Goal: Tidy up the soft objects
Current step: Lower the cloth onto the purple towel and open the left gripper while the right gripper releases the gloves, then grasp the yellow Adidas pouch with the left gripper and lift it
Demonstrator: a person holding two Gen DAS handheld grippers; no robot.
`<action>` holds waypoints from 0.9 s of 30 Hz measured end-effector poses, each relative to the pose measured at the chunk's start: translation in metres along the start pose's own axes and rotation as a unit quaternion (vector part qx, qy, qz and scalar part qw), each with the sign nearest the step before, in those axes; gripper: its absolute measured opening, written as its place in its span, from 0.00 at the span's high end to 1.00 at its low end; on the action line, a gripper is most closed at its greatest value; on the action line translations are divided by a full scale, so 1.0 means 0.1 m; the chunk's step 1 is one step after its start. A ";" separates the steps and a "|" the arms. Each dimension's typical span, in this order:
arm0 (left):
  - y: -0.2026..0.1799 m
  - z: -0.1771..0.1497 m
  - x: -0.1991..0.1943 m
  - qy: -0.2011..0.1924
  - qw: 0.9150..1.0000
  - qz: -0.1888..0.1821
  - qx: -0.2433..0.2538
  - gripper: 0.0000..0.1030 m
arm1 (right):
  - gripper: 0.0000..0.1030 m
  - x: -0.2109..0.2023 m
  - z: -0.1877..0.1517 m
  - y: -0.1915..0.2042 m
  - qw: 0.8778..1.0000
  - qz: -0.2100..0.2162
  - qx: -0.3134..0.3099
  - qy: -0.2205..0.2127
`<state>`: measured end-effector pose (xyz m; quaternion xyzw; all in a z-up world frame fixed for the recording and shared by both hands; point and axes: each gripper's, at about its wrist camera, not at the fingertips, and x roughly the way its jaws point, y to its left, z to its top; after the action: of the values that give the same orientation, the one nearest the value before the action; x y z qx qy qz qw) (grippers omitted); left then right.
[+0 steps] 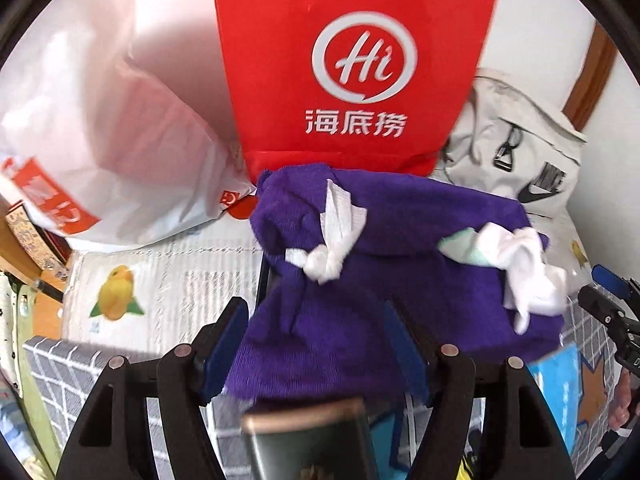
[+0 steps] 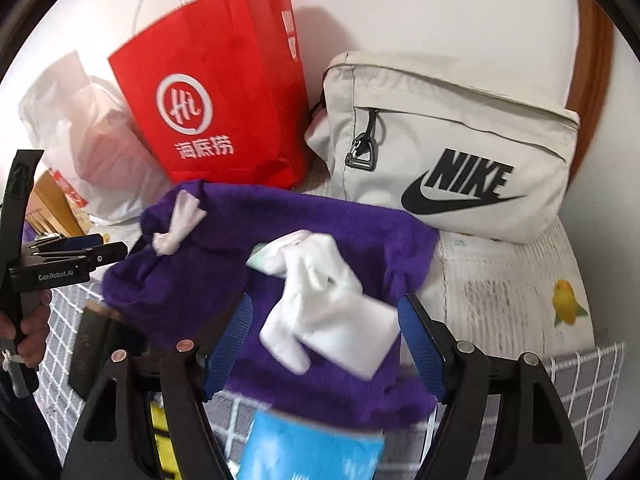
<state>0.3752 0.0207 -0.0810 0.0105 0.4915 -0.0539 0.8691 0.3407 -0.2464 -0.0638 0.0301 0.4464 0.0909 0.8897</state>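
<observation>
A purple cloth (image 1: 360, 280) (image 2: 240, 248) lies spread on the bed, with two knotted white socks on it. One knotted sock (image 1: 326, 258) (image 2: 176, 228) sits toward its far left. The other sock (image 1: 524, 276) (image 2: 320, 312) is larger and has a pale green piece tucked in. My left gripper (image 1: 316, 344) is open, and the cloth's near edge lies loose between its blue pads. My right gripper (image 2: 324, 340) is open too, with the larger sock lying between its pads, unpressed. Each gripper shows at the edge of the other's view: right gripper (image 1: 612, 312), left gripper (image 2: 80, 252).
A red paper bag (image 1: 352, 60) (image 2: 224, 104) stands behind the cloth, with a white plastic bag (image 1: 100, 128) to its left and a beige Nike bag (image 2: 448, 152) to its right. A blue packet (image 2: 308, 444) and a dark flat object (image 1: 308, 436) lie near on the grey grid blanket (image 1: 64, 368).
</observation>
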 end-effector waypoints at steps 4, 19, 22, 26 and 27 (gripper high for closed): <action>0.01 -0.19 -0.34 -0.018 1.000 -0.003 0.003 0.34 | 0.27 -0.24 -0.20 0.11 1.000 0.004 0.000 -0.005; -0.10 -1.18 -1.06 -0.037 0.999 -0.017 0.002 0.34 | 0.27 -0.94 -0.93 0.41 1.000 0.017 -0.006 -0.023; -0.17 -1.38 -1.07 -0.033 0.999 -0.024 0.006 0.34 | 0.27 -1.01 -1.08 0.43 0.999 0.022 -0.007 -0.026; -0.28 -1.63 -1.05 -0.025 0.999 -0.035 0.009 0.34 | 0.27 -1.03 -1.26 0.45 0.999 0.026 -0.006 -0.022; -0.30 -1.68 -1.04 -0.022 0.999 -0.037 0.009 0.34 | 0.27 -1.03 -1.30 0.45 0.999 0.027 -0.006 -0.021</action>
<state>0.1760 0.0112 -0.0779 -0.0012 0.4716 -0.0909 0.8771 0.1706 -0.2256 -0.0550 0.0391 0.4261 0.1168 0.8963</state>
